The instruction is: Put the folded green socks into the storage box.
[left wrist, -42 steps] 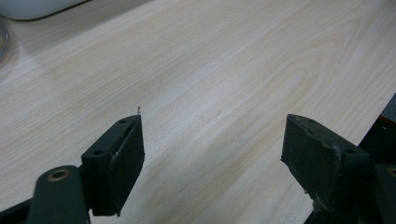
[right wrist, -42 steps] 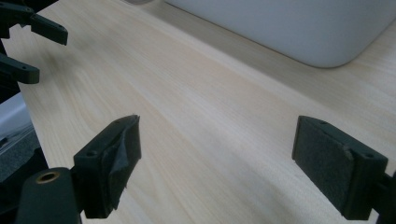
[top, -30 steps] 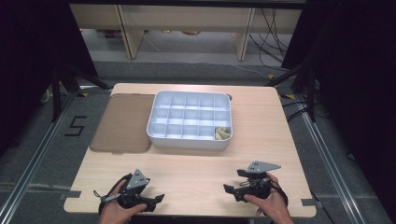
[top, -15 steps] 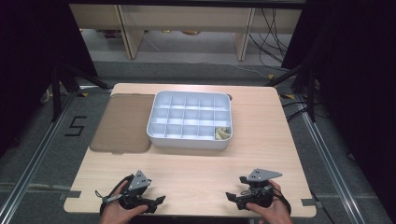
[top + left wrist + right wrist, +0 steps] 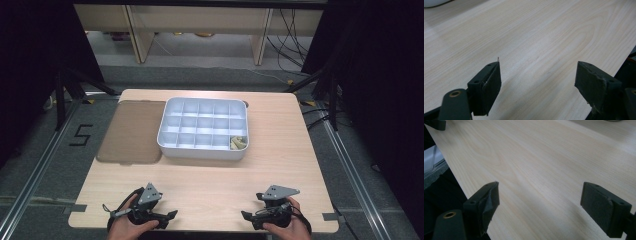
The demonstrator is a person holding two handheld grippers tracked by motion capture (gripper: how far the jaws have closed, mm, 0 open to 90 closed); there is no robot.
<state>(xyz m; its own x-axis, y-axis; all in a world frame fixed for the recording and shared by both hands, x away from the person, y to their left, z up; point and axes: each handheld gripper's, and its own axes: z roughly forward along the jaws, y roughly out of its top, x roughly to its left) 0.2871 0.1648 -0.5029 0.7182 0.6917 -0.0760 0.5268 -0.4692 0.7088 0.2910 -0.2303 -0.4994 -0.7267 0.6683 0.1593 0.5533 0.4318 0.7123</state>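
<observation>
High view: a light wooden table (image 5: pixel 210 175) stands on a dark grey floor (image 5: pixel 50 165), where black tape forms the numeral 5 (image 5: pixel 81 135). Beyond the table are pale shelving legs and trailing cables. A white compartment tray (image 5: pixel 202 128) sits at the table's centre rear, and a brown lid (image 5: pixel 131 132) lies flat just beside its left edge. Small yellowish items (image 5: pixel 238 142) occupy the tray's near right compartment. The left gripper (image 5: pixel 167 216) and the right gripper (image 5: pixel 246 216) rest at the near edge, well apart, each held in a hand.

Left gripper view: both jaws stand wide apart over bare wood grain, holding nothing.

Right gripper view: the jaws are spread wide over bare tabletop, gripping nothing; the table edge runs at left.
</observation>
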